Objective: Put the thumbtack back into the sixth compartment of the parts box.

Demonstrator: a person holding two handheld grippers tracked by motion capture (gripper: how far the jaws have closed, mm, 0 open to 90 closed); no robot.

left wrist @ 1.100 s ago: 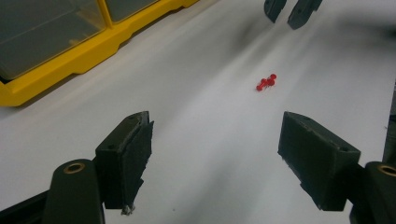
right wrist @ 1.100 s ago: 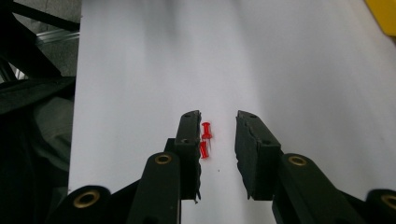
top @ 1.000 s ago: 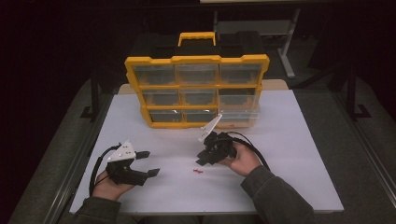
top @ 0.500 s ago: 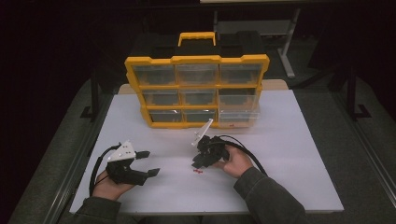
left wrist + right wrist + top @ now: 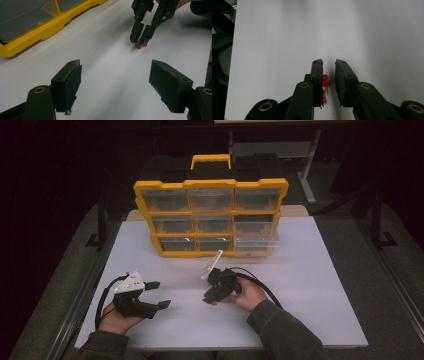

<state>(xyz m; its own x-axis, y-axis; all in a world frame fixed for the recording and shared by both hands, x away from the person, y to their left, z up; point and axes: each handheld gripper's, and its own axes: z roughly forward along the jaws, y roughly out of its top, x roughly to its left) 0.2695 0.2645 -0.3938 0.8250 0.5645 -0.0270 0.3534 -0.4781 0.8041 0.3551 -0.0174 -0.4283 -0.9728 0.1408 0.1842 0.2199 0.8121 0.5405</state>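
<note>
One broad white surface point(image 5: 310, 285) is carrying everything here, with a yellow plastic organiser case with clear drawers point(image 5: 210, 217) standing upright at its far side. Nearer the person, the left gripper point(image 5: 159, 295) is resting near the surface's left edge, well apart from the work, its fingers point(image 5: 67, 85) standing wide with nothing between them. The right gripper point(image 5: 209, 299) is pointing down at the middle of the surface, and its fingers point(image 5: 317, 75) have just been closing to a narrow gap around a small red plastic push pin point(image 5: 325, 88). The pin is lying on its side on the surface between them, just beside the left-hand pad; whether that pad is already touching it cannot be told, and the other pad is standing clear. The pin is likely very light, stiff and smooth, so it may roll or flick away under an uneven squeeze. Its sharp point calls for taking hold across the thicker plastic head.
</note>
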